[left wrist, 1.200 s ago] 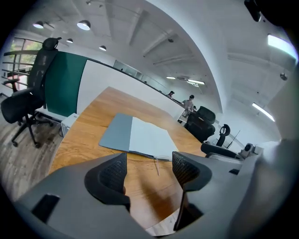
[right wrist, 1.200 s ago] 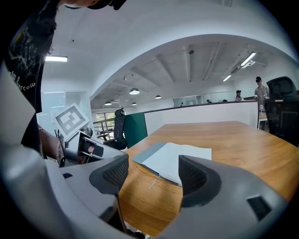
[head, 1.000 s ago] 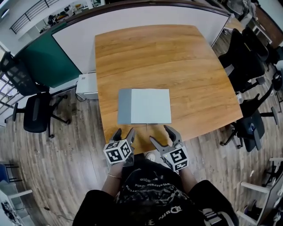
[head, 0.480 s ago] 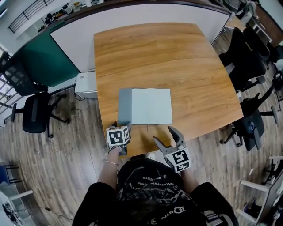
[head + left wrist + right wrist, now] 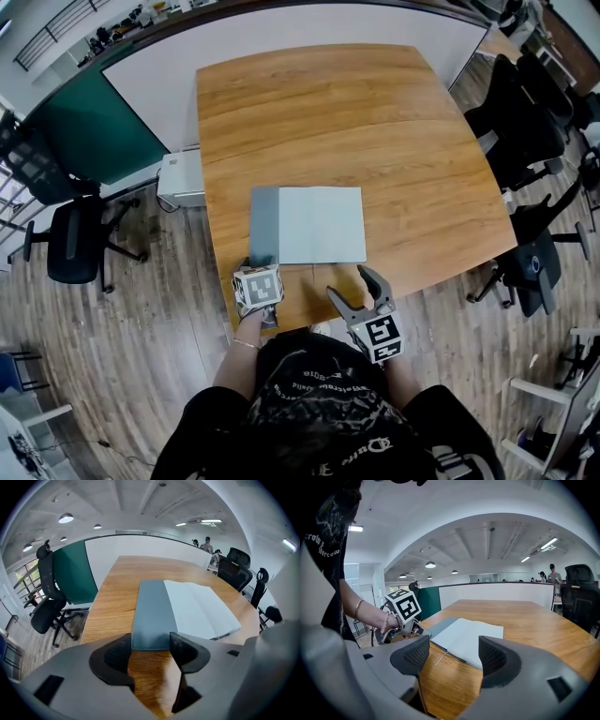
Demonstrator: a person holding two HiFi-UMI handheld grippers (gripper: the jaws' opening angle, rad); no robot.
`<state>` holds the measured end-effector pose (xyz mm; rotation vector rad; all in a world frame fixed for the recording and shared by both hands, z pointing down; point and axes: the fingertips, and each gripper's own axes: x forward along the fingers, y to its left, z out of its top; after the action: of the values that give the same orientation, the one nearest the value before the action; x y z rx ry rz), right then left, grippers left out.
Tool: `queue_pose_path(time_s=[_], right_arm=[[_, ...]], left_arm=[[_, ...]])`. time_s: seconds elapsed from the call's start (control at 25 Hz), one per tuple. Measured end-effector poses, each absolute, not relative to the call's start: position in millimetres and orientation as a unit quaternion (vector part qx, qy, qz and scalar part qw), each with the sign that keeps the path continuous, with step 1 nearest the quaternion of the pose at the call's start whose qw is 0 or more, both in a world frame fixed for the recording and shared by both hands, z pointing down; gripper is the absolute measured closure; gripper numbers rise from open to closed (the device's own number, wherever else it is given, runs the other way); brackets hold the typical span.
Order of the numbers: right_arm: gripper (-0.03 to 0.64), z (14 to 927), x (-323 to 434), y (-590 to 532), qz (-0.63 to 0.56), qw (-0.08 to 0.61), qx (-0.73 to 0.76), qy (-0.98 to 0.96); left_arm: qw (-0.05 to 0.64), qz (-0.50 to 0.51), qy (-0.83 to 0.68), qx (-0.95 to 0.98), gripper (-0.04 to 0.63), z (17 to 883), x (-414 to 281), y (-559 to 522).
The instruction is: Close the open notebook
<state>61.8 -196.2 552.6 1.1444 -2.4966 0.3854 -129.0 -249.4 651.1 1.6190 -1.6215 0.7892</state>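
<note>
Left claw: Your left gripper has its jaws well apart but closing. Its pads press on nothing.
Between its jaws: Bare wood, with the near edge of the grey cover lying just at the tips.
Right claw: Your right gripper is spread wide and empty, and hovers over the near edge of the table.
Notebook: The notebook lies open and flat near you, with pale pages to the right and the grey cover spread to the left.
What changed: A second ago both claws hung side by side short of the book. Your left one has since tipped down and gone to the cover's near corner. The right one has kept its place.
Meaning: You seem ready to pinch and lift the cover. The book is not yet closed.
Head view only: It shows the whole layout, but your marker cube hides the left jaws.
Left gripper view only: It shows the gap between pads and cover.
Right gripper view only: It shows your left hand, and a thin pale strand at the book's near edge.
</note>
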Motion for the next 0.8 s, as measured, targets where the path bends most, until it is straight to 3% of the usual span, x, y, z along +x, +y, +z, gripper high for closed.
queue_pose_path(time_s=[0.24, 0.28, 0.32, 0.8], right_arm=[[0.304, 554, 57, -198, 0.138, 0.185, 0.402, -0.886], [0.304, 554, 56, -199, 0.138, 0.185, 0.402, -0.886], [0.304, 554, 56, -200, 0.138, 0.185, 0.402, -0.886], [0.314, 558, 63, -198, 0.146, 0.187, 0.423, -0.874]], left_arm=[[0.341, 0.313, -0.627, 0.627, 0.369, 646, -129, -248], [0.326, 0.327, -0.633, 0.622, 0.518, 645, -132, -248], [0.312, 0.341, -0.635, 0.619, 0.572, 645, -133, -247], [0.366, 0.255, -0.633, 0.632, 0.574, 628, -145, -244]])
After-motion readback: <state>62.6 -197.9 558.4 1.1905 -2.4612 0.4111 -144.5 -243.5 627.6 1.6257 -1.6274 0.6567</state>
